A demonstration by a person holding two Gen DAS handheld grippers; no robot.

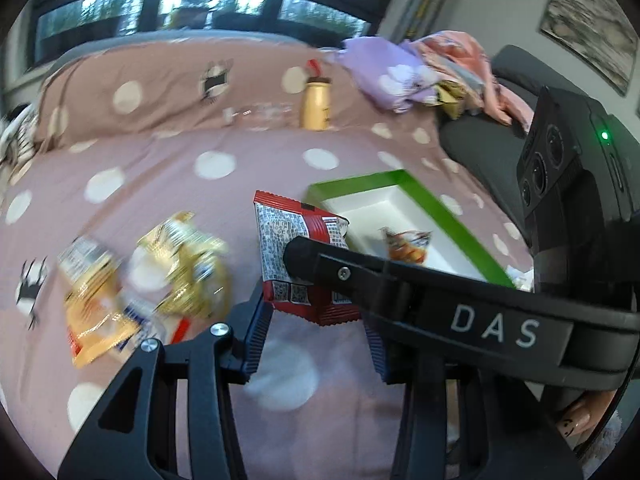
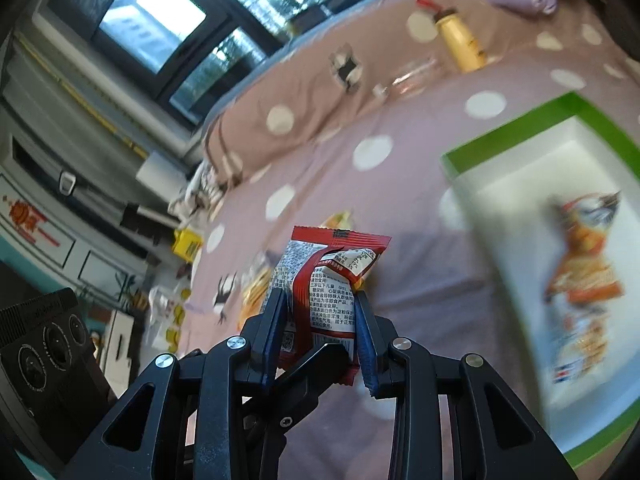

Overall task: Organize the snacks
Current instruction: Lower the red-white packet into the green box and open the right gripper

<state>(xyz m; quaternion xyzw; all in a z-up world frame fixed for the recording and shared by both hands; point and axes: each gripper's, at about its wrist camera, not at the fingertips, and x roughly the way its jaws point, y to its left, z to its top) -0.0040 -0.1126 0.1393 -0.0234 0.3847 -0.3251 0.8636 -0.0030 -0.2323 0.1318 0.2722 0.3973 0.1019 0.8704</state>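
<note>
1. One red-and-white snack packet stands upright, clenched between the blue pads of the right gripper, lifted clear of the bedspread.
2. Left gripper: its jaws stand apart with nothing between the pads; the same packet hangs just beyond its fingertips, gripped by the right gripper's finger.
3. Loose snack bags lie on the bedspread to the left.
4. Green-rimmed white box to the right holds one orange snack bag.
5. Yellow bottle stands farther back.
</note>
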